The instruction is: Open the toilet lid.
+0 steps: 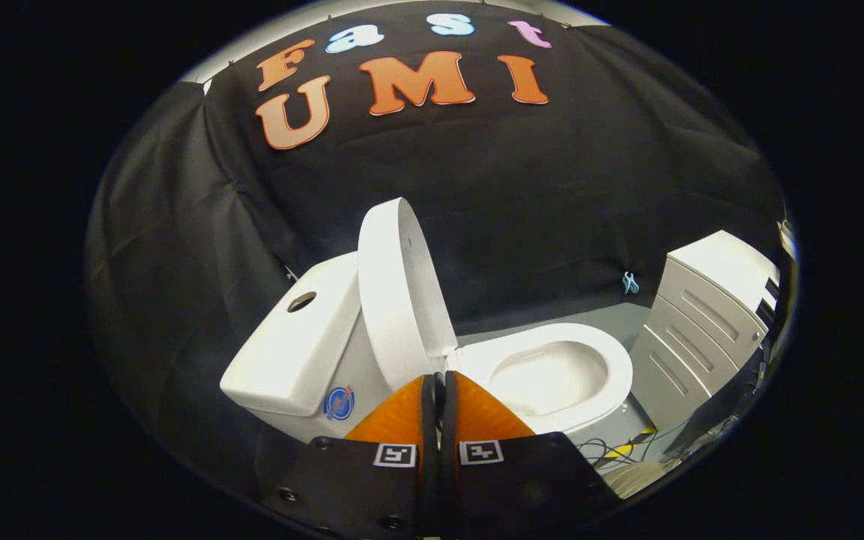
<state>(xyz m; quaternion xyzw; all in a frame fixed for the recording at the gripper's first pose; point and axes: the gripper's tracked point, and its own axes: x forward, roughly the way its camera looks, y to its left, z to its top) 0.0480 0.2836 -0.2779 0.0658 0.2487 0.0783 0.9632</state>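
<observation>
Gripper view shows, from left to right, the tank [293,345], the toilet lid [394,289] standing upright against it, the open bowl [552,375], and a drawer cabinet [702,322]. The gripper [439,379] sits just before the lid's hinge, fingers pressed together, holding nothing.

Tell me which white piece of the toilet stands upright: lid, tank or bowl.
The lid. It stands raised on edge against the tank, just beyond the hand-held gripper, whose fingers are closed together on nothing. The bowl lies flat and open.
</observation>
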